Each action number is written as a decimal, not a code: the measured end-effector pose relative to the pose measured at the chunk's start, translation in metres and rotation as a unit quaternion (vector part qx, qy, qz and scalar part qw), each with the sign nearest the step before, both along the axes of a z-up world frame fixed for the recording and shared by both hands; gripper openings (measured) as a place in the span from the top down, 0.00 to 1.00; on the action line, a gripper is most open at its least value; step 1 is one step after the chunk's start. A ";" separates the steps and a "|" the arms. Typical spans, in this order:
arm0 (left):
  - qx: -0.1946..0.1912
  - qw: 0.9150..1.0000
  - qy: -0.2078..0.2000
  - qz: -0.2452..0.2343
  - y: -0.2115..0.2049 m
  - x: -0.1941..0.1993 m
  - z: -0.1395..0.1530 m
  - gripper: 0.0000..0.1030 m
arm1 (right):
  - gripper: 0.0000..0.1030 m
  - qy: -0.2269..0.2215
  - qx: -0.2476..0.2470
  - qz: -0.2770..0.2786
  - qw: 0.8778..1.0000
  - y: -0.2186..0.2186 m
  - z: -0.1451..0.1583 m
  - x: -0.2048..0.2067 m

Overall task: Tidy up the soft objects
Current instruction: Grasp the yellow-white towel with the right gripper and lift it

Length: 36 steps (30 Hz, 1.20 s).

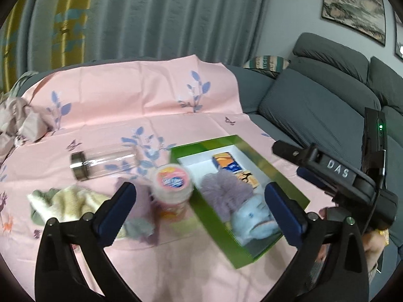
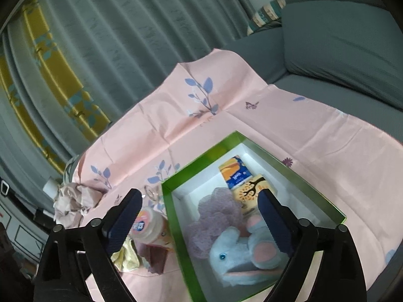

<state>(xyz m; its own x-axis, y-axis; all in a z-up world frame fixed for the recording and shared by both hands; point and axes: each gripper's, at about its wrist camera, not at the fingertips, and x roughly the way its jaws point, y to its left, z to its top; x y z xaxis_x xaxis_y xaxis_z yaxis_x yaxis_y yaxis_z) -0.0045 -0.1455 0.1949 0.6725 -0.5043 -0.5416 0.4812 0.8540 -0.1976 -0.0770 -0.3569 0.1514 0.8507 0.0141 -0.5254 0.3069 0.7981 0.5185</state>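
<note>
A green box [image 1: 191,148] [image 2: 168,201] with a white inside lies on the pink cloth. In it are a blue plush mouse [image 1: 252,220] [image 2: 241,254], a purple mesh puff [image 1: 224,188] [image 2: 216,214] and two tissue packs [image 1: 226,164] [image 2: 236,172]. A yellow-green towel [image 1: 68,201] [image 2: 127,254] lies left of the box. My left gripper [image 1: 199,209] is open and empty above the box's left side. My right gripper [image 2: 199,224] is open and empty above the box; it also shows in the left wrist view [image 1: 335,173].
A pink-lidded jar [image 1: 173,191] [image 2: 148,224] stands left of the box. A clear glass bottle [image 1: 105,162] lies on its side behind it. Crumpled pale cloth [image 1: 20,123] [image 2: 73,203] lies far left. A grey sofa [image 1: 314,95] [image 2: 340,37] is at the right.
</note>
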 end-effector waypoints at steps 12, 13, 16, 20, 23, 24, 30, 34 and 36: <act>0.000 0.987 0.060 0.150 0.131 -0.002 -0.032 0.01 | 0.06 0.002 -0.047 0.056 0.997 0.054 0.014 0.013; 0.001 0.984 0.065 0.168 0.142 -0.002 -0.037 0.01 | 0.06 0.003 -0.047 0.061 0.997 0.058 0.014 0.014; -0.014 0.970 0.092 0.226 0.181 0.000 -0.062 0.01 | 0.06 -0.001 -0.038 0.094 0.995 0.074 0.014 0.019; -0.011 0.952 0.121 0.282 0.213 0.007 -0.086 0.02 | 0.06 -0.006 -0.013 0.156 0.988 0.105 0.011 0.028; -0.024 0.944 0.138 0.299 0.230 0.013 -0.094 0.02 | 0.06 0.013 -0.009 0.200 0.980 0.136 0.007 0.041; -0.025 0.942 0.141 0.304 0.234 0.013 -0.096 0.02 | 0.06 0.024 -0.011 0.213 0.977 0.149 0.006 0.047; -0.029 0.935 0.148 0.321 0.250 0.014 -0.099 0.02 | 0.06 0.087 -0.013 0.291 0.953 0.222 -0.010 0.089; -0.034 0.932 0.143 0.333 0.259 0.014 -0.095 0.03 | 0.06 0.129 -0.030 0.318 0.939 0.266 -0.029 0.120; -0.036 0.930 0.141 0.337 0.263 0.014 -0.094 0.03 | 0.06 0.146 -0.040 0.332 0.931 0.288 -0.040 0.135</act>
<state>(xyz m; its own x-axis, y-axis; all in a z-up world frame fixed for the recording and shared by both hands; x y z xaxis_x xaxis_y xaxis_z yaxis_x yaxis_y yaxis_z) 0.0096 0.1172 0.1005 0.6850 -0.0616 -0.7259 -0.2382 0.9227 -0.3031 0.0581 -0.0691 0.1119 0.4899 0.4370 -0.7544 -0.1487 0.8945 0.4216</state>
